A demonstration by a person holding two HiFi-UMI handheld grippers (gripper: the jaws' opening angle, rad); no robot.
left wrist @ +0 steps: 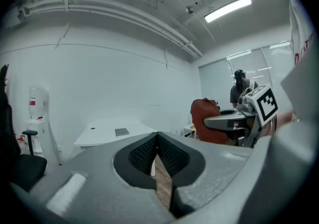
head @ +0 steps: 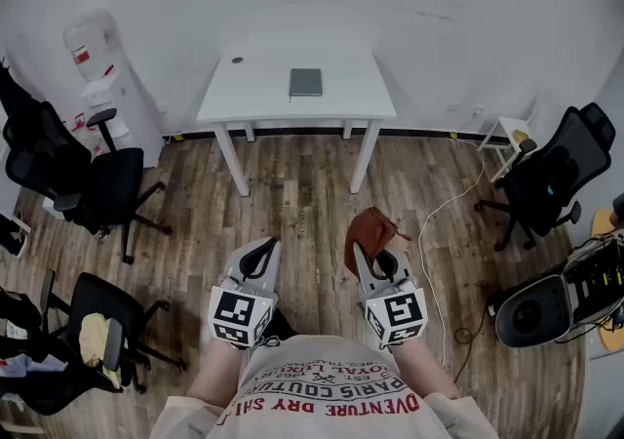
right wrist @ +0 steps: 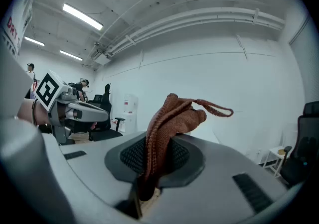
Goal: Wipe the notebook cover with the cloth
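1. Rust-brown cloth (right wrist: 172,118) is clamped between the jaws of the right gripper (head: 369,259); most of it bunches loose beyond the tips, with 1 loop sticking out.
2. Left gripper (left wrist: 157,136) has its jaws together at the tips with nothing between them; only a thin wedge of wood floor shows through.
3. Grey notebook (head: 305,82) lies flat, far off on the white table (head: 249,96), towards its far edge and right of centre. Both grippers hover near the person, well apart from it, so wiping has not begun.
4. Risks, as I judge them:
   - The loose cloth could slip from the pinch under rubbing pressure.
   - Unpinned, the notebook may slide on the smooth top unless the left gripper steadies it.
   - A white cable (head: 444,208) trails across the floor on the right and could catch a foot.
5. Count: 1 notebook, 1 cloth, 1 table, 2 grippers.
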